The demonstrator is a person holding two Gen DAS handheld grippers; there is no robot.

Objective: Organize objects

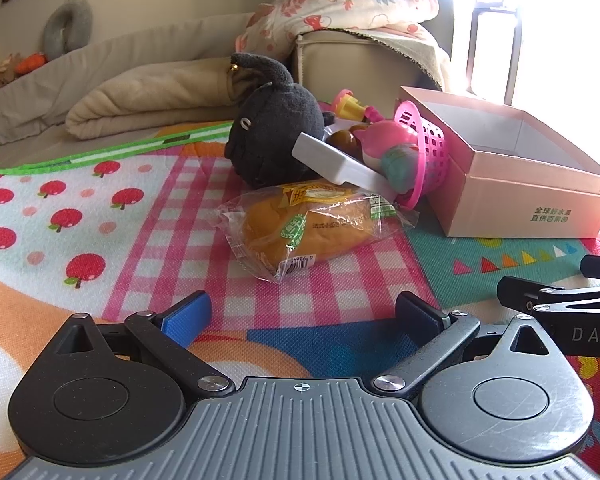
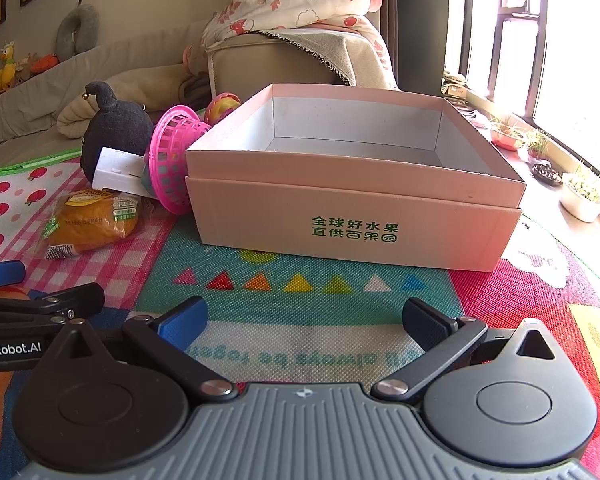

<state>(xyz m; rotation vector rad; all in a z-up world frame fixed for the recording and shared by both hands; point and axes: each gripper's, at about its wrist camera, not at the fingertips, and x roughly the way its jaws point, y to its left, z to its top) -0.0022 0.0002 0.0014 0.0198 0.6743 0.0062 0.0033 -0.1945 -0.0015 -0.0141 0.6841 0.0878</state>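
Observation:
A wrapped bread bun (image 1: 312, 228) lies on the play mat just ahead of my open, empty left gripper (image 1: 304, 316). Behind it sit a black plush toy (image 1: 272, 136), a white flat box (image 1: 340, 164), a pink doll (image 1: 388, 148) and a tipped pink basket (image 1: 424, 148). An open pink cardboard box (image 1: 528, 196) stands to the right. In the right wrist view the pink box (image 2: 352, 216) is straight ahead of my open, empty right gripper (image 2: 304, 320); the bun (image 2: 92, 220), plush (image 2: 116, 128) and basket (image 2: 172, 160) lie to its left.
A sofa with a folded beige blanket (image 1: 148, 96) and a floral quilt (image 1: 340, 4) is behind the pile. Potted plants (image 2: 580, 192) line the window sill at right. The colourful mat (image 2: 300, 284) lies under everything. The other gripper shows at each view's edge.

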